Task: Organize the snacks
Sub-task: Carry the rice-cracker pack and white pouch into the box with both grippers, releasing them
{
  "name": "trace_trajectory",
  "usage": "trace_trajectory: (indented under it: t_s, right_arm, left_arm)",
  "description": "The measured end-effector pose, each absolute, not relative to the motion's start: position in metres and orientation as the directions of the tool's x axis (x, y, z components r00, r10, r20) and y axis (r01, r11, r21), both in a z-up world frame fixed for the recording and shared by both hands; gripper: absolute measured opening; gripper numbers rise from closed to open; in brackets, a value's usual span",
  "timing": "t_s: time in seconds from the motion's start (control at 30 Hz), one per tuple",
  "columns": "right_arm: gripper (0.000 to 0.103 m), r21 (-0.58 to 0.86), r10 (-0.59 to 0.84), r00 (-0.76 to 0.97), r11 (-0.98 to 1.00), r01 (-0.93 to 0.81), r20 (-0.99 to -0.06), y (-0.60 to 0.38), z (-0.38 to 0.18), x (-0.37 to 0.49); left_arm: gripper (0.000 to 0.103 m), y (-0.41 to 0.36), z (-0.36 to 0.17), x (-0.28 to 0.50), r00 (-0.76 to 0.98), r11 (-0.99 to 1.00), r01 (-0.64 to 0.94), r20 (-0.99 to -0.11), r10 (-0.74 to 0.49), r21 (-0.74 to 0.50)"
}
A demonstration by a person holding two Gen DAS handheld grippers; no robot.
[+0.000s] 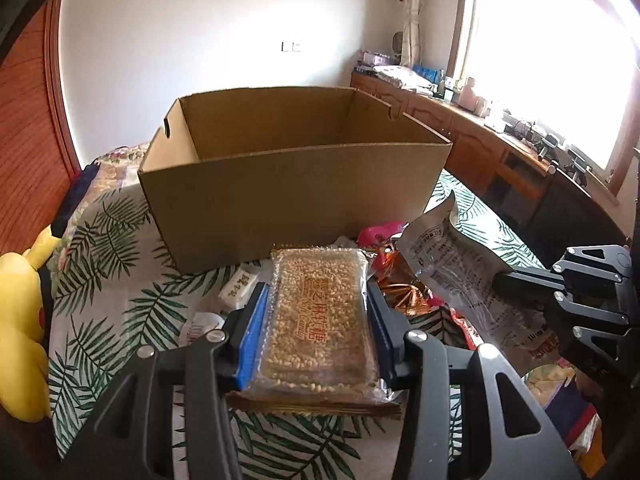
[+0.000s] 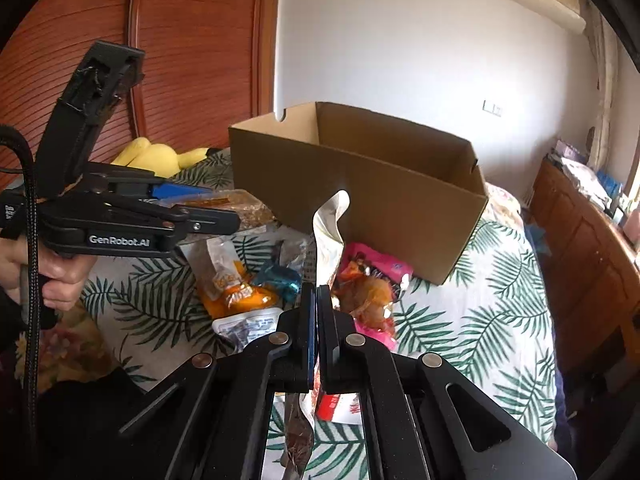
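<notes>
Yellow plush toy point(image 1: 20, 332) sits far left on leaf-print bed cover point(image 1: 108, 240). Left claw point(image 1: 316, 300) clenched on sesame candy pack point(image 1: 320, 320), held flat just above the cover, in front of open cardboard box point(image 1: 296, 196). Loose snacks lie btwn: pink packet point(image 1: 378, 232), orange pouch point(image 2: 236, 292). Right claw point(image 2: 319, 300) pinched tight on silver foil bag point(image 2: 330, 232), edge-on & upright, near box's front wall. Wooden cabinet point(image 1: 480, 148) w/ clutter far right under window.
</notes>
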State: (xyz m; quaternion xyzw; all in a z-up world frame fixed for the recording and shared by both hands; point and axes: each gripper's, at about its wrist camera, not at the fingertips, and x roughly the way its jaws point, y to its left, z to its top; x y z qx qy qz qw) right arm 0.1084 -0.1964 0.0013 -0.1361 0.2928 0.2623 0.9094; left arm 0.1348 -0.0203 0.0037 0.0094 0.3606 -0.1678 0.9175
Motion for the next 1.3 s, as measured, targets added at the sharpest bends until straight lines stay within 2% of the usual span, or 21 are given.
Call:
trace_trajectory:
  t_s: [0.63,0.97,1.3]
  right_arm:
    - [0.0,-0.15,0.399,0.753,0.827,-0.542,-0.523,-0.204,0.058,0.12]
    - [0.0,-0.19,0.412,0.783,0.818,-0.543,-0.465,-0.203,0.104,0.166]
    - [0.0,-0.219,0.409,0.791,0.81,-0.544,-0.455,-0.195,0.114,0.228]
  left_arm:
    - [0.045,-0.018,0.055,0.14,0.751,0.935,0.339,-0.57,-0.334,-0.102]
    - [0.045,-0.007,0.083,0.192,0.779,0.939,0.335,-0.538,-0.323,-0.078]
    - [0.045,0.001,0.082,0.256,0.783,0.948,0.309,-0.544,-0.301,-0.079]
